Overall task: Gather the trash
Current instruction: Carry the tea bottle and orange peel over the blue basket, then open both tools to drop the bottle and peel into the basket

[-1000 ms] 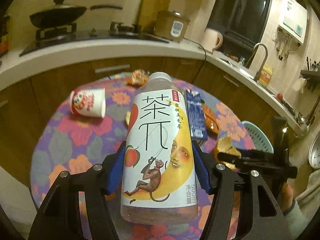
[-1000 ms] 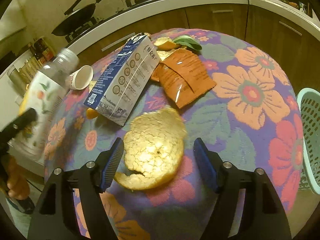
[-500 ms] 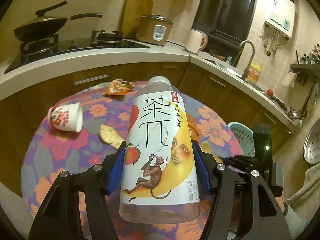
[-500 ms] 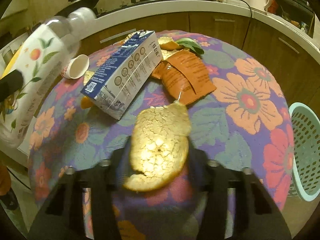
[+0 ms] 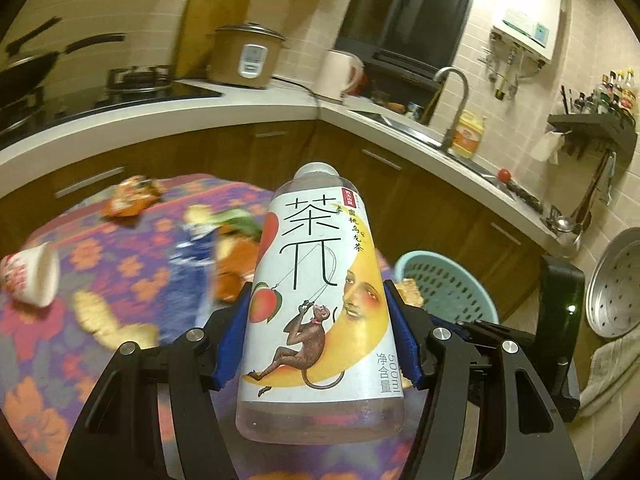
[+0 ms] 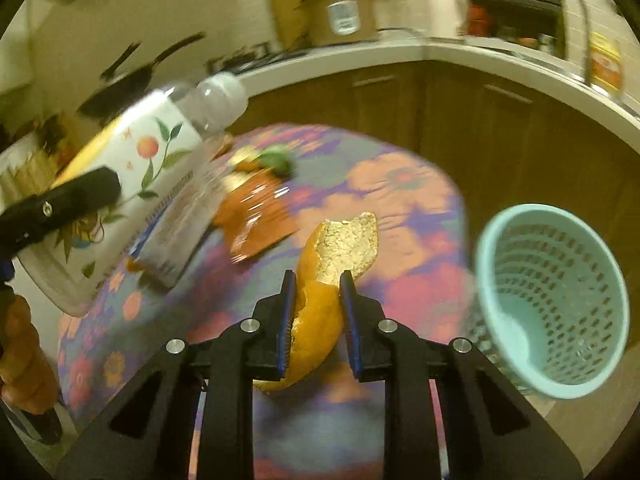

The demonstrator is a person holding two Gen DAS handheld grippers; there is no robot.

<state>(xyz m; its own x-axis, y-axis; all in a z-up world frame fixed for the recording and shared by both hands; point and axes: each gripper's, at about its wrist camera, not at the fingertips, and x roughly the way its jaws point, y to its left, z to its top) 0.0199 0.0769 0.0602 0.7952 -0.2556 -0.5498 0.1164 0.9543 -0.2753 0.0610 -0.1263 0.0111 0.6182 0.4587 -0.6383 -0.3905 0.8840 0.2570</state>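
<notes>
Since the earlier frames the orange peel (image 6: 335, 280) has come up off the floral cloth and now stands folded between the right claw (image 6: 316, 316), whose jaws are closing with their blue pads (image 6: 286, 320) against the peel's sides. The tea bottle (image 5: 320, 312) has swung right, so the teal basket (image 5: 444, 288) now shows just behind its right shoulder.

In the left wrist view, a paper cup (image 5: 30, 276) lies tipped at the far left edge of the counter (image 5: 36, 360), with a second strip of peel (image 5: 108, 320) near it. Farther right lie a blurred blue carton (image 5: 190, 260) and an orange wrapper (image 5: 234, 276), with another wrapper (image 5: 132, 200) at the counter's far edge. The left claw (image 5: 320, 344) is clenched on the bottle's lower half and holds it cap-up, clear of the cloth.

In the right wrist view, the bottle (image 6: 132, 184) hangs at the left above the carton, and the orange wrapper (image 6: 260, 216) and a green scrap (image 6: 276, 162) lie beyond the peel. Right of the peel the cloth is bare to the counter's rounded edge. The basket (image 6: 556, 300) sits past that edge on the floor, tilted with its mouth toward the camera, with open room between it and the peel.
</notes>
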